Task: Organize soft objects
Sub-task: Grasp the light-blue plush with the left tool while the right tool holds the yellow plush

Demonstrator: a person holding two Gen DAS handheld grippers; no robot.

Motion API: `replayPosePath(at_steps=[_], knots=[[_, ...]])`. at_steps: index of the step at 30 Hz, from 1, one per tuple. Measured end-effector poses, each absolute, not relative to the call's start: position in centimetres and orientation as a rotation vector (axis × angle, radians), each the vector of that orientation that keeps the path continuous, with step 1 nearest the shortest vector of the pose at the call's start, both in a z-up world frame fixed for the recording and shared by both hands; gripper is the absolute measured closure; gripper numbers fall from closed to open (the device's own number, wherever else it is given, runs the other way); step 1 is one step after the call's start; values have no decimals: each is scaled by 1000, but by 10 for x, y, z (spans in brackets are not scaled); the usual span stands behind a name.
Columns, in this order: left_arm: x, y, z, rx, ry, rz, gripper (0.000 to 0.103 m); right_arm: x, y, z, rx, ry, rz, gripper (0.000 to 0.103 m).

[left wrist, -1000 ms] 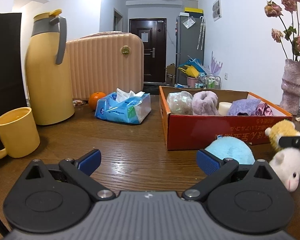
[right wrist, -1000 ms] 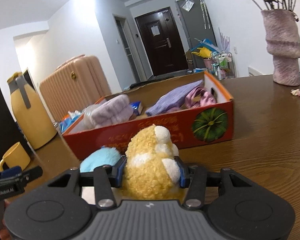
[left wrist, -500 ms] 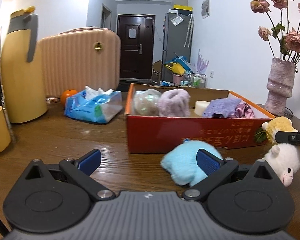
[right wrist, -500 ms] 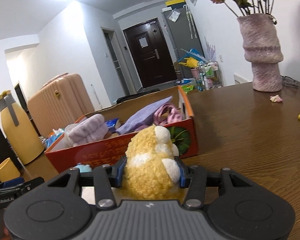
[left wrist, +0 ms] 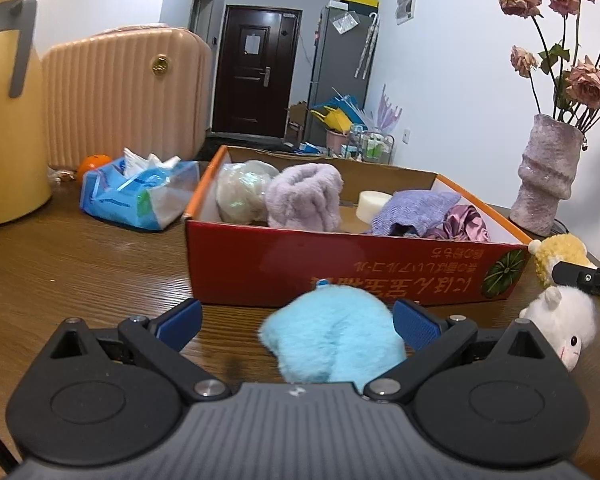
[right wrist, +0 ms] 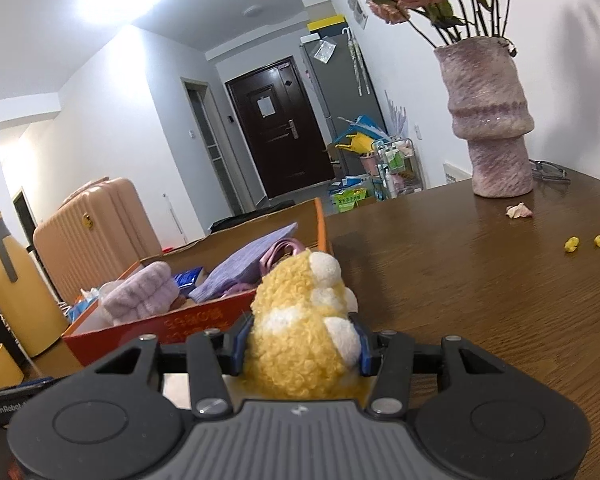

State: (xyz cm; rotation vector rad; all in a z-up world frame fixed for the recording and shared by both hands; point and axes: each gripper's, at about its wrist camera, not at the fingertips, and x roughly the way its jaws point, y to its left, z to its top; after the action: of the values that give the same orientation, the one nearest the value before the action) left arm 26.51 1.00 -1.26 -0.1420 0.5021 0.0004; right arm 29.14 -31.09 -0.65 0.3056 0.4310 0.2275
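Left wrist view looks along the left gripper (left wrist: 296,318), which points a little downward at the wooden table (left wrist: 80,276). Its two blue pads stand wide apart. A fluffy blue toy (left wrist: 332,338) lies on the table between them. The right-side pad is just beside the toy, maybe touching its fur, and the left-side pad is well clear of it. Nothing is being squeezed.

Just past the blue toy is a red box (left wrist: 340,272). Inside it are soft things: a pale bundle (left wrist: 240,192), a fluffy purple roll (left wrist: 304,198), a purple cloth (left wrist: 412,212) and a shiny pink cloth (left wrist: 466,224). A round white block (left wrist: 374,202) sits in there too.

At the right edge of this view, a black finger of the other claw shows, with a white plush head (left wrist: 560,324) below it.

From the right wrist view, the right gripper (right wrist: 300,346) also tips a little downward. Its pads are pulled in and press on both sides of a curly yellow plush toy (right wrist: 304,320). The toy sits upright in the claw, near the right end of the red box (right wrist: 160,320).

Farther back on the table stands a purple vase (right wrist: 490,120) with dried roses. A yellow jug (left wrist: 8,120), a blue tissue pack (left wrist: 140,196) and an orange (left wrist: 94,162) are off to the left, with a pink suitcase (left wrist: 124,92) behind them.
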Motion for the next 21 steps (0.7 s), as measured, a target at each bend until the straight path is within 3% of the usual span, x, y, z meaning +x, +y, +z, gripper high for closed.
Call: replayPosePath(at_steps=[21], knots=[[315, -20, -36, -57, 674, -29, 0, 297, -320, -11, 317, 440, 210, 55]])
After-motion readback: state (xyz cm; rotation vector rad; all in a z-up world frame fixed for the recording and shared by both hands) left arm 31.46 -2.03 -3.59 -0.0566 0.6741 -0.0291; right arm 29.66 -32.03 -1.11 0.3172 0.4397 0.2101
